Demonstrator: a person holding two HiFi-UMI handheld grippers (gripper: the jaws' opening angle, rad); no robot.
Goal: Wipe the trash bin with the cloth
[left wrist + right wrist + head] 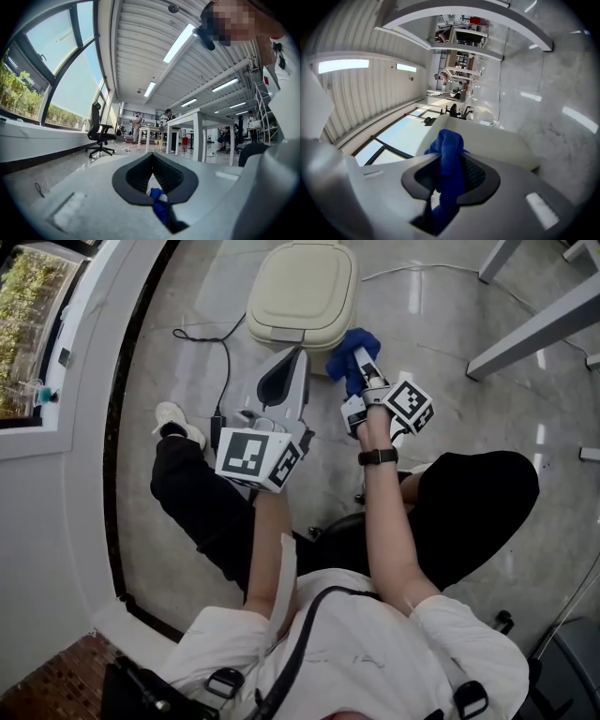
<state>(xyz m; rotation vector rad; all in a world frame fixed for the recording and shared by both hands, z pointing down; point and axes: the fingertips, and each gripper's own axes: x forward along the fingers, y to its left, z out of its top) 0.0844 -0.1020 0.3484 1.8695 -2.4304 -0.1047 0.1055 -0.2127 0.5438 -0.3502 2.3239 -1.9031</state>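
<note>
The cream trash bin (302,287) stands on the floor ahead of my knees, lid down. My right gripper (367,369) is shut on the blue cloth (349,354), which is bunched against the bin's front right corner. In the right gripper view the cloth (449,161) hangs through the jaws of the right gripper (451,140), with the bin's pale side (501,140) just beyond. My left gripper (294,357) hovers by the bin's front edge with its jaws together. In the left gripper view, the left gripper (152,157) shows a small blue patch low in its slit; I cannot tell what it is.
A black cable (223,348) and a power brick (216,425) lie on the floor left of the bin. White table legs (534,329) cross the upper right. A wall and window sill (56,427) run along the left. My shoe (174,418) rests near the cable.
</note>
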